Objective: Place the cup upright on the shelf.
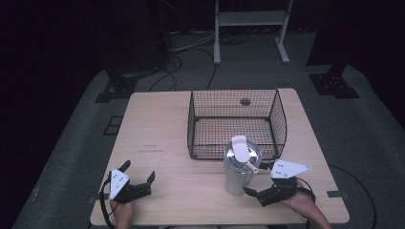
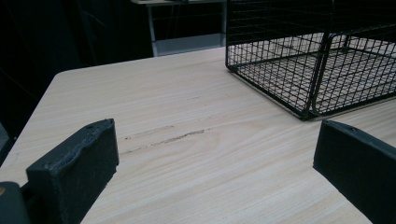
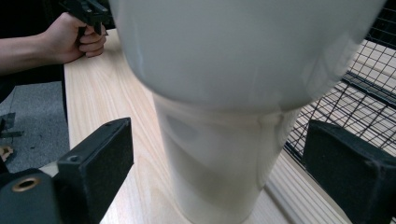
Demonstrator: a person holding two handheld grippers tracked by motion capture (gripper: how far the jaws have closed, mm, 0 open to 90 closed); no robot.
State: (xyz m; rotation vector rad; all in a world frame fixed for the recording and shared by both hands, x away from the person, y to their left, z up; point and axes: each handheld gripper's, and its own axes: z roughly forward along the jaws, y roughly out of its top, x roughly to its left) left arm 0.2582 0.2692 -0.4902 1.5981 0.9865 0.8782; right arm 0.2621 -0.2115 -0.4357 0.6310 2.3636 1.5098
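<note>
A white tumbler [image 1: 241,167] with a lidded top and straw stands upright on the table [image 1: 162,124], just in front of the wire basket [image 1: 237,123], near its front right corner. The right gripper [image 1: 260,183] sits just right of the tumbler, jaws spread wide with the tumbler's base [image 3: 217,172] between them, not touching either. The left gripper [image 1: 138,176] rests well left of the tumbler at the table's near edge, jaws apart, holding nothing
</note>
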